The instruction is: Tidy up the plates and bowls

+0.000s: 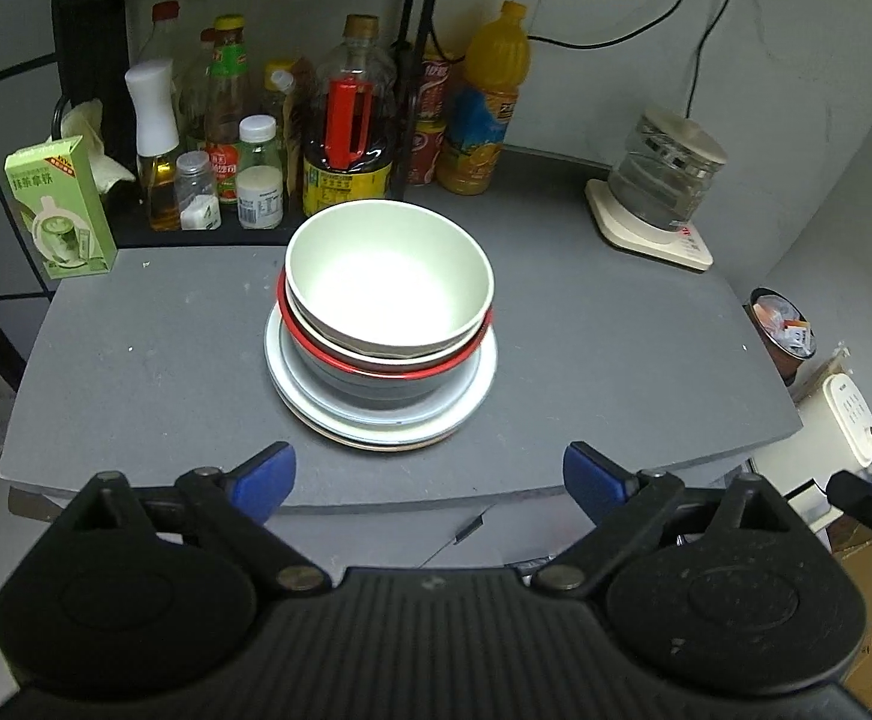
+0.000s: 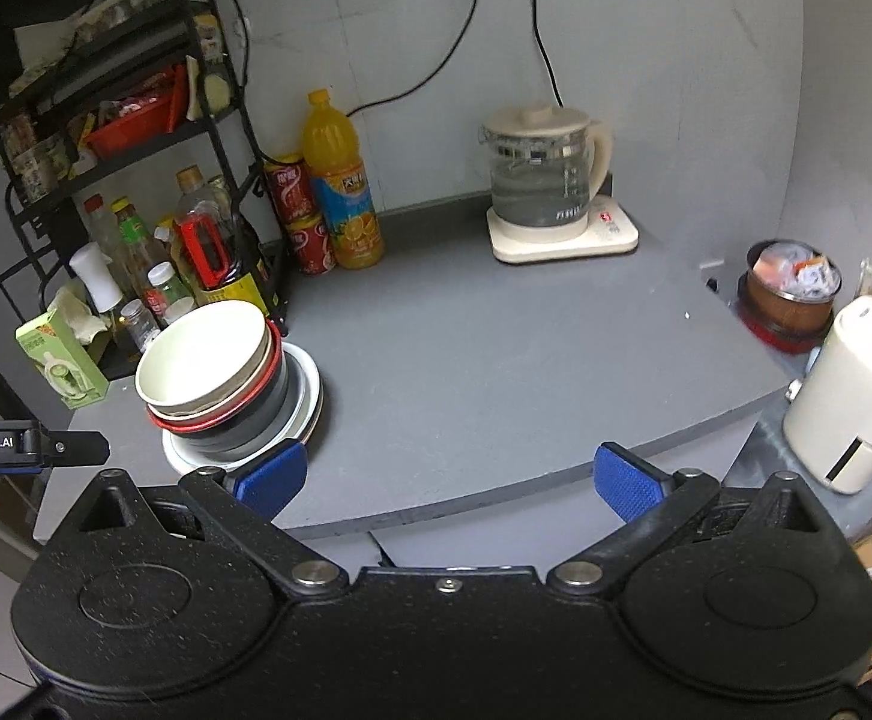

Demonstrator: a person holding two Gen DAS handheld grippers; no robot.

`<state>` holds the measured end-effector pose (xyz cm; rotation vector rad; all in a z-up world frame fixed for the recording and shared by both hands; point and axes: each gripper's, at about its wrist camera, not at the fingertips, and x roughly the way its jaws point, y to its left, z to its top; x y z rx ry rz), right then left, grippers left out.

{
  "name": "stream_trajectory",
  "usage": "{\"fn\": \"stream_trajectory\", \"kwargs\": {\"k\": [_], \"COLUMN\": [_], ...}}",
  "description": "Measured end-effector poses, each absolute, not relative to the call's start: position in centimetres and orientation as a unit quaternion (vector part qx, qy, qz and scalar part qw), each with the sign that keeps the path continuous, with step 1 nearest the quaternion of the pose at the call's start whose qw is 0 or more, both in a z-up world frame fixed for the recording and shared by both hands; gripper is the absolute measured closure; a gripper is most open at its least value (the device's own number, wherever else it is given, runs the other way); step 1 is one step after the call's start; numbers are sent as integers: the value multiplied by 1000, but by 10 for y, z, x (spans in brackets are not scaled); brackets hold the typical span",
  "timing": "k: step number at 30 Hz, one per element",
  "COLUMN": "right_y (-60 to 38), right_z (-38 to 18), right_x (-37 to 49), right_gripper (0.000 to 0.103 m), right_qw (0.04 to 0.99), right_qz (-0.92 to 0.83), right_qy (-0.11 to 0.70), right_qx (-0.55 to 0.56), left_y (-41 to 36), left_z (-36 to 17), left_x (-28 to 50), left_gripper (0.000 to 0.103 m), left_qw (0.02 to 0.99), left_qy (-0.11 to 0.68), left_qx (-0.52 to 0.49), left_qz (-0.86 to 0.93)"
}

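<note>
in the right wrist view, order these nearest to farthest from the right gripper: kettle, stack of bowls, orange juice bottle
From the right gripper:
1. stack of bowls, front left of the counter
2. orange juice bottle, back left by the rack
3. kettle, back right by the wall

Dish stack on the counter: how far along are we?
Looks essentially done: the pale bowl sits nested in the red-rimmed bowl, on the plates, one pile on the grey counter. In hand: nothing; left gripper and right gripper are open and empty. No loose dishes visible.
</note>
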<state>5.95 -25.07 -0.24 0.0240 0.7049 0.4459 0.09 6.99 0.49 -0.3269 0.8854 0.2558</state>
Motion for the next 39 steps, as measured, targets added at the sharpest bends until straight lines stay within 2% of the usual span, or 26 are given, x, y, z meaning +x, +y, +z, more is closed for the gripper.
{"fn": "stream_trajectory", "kwargs": {"k": [17, 39], "right_y": [-244, -253], "right_z": [11, 14], "right_x": [25, 14], "right_gripper": [0, 0], "right_qw": [924, 931], "right_qz": [220, 210], "right_qy": [313, 298], "right_qx": [-4, 0], "left_y": [42, 21], "left_z": [21, 39], "left_x": [-35, -53], "left_gripper": [1, 1], "left_qw": [904, 922], "left_qy": [396, 365], "left_qx": [-115, -102], "left_qz": [108, 77]}}
